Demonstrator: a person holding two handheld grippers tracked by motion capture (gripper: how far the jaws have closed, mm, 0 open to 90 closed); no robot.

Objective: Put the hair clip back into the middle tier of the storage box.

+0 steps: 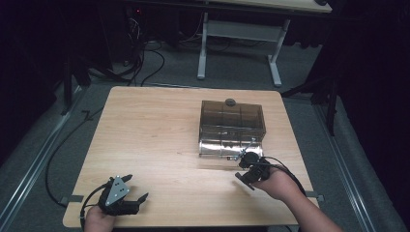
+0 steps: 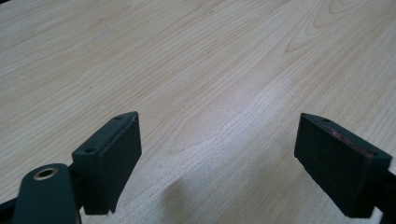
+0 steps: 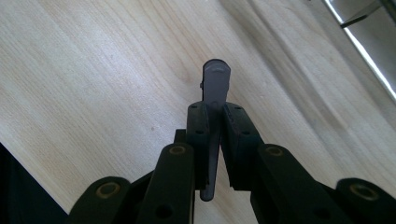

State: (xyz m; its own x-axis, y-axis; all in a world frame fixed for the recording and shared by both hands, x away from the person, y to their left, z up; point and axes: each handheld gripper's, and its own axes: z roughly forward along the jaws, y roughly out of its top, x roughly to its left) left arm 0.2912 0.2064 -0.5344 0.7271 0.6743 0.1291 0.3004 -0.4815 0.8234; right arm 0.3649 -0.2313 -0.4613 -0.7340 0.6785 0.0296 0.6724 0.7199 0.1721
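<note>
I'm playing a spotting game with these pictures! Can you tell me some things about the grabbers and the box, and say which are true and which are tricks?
1. The left gripper is open with nothing between its jaws. True.
2. The right gripper is wide open. False: it is shut on a thin grey piece.
3. The clear box sits on the wooden table. True.
4. The box is nearer the left gripper. False: it is by the right gripper.
5. The table is metal. False: it is light wood.

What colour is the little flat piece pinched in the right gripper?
Grey: the flat piece is a dull mid grey, best seen in the right gripper view, clamped between the black jaws.
</note>
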